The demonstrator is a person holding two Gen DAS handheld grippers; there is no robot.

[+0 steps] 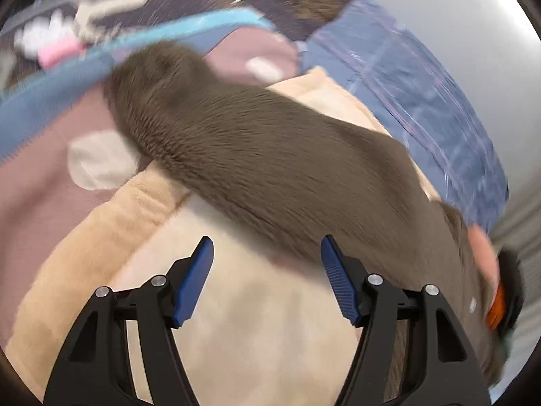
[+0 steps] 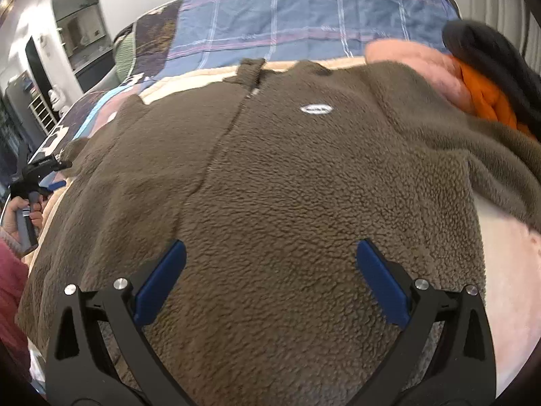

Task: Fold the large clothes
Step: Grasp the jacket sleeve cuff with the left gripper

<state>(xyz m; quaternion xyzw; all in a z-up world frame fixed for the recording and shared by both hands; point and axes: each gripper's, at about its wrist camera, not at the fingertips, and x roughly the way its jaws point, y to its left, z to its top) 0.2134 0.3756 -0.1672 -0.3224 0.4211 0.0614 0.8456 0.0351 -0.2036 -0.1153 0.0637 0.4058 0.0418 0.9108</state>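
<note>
Nearest: right gripper [image 2: 270, 280] and left gripper [image 1: 267, 277], jaws of both spread wide and holding nothing. Beyond: brown fleece jacket [image 2: 270, 176], flat, front up, zipped, on a cream blanket [image 1: 236, 321]; its sleeve [image 1: 270, 162] lies outstretched, no fold yet made. Farthest: blue plaid quilt [image 2: 304, 17], orange garment [image 2: 487, 98]

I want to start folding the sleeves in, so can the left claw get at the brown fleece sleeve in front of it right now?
Probably yes. The left claw is open and empty, and the brown fleece sleeve lies just ahead on the cream blanket with nothing covering it.
</note>
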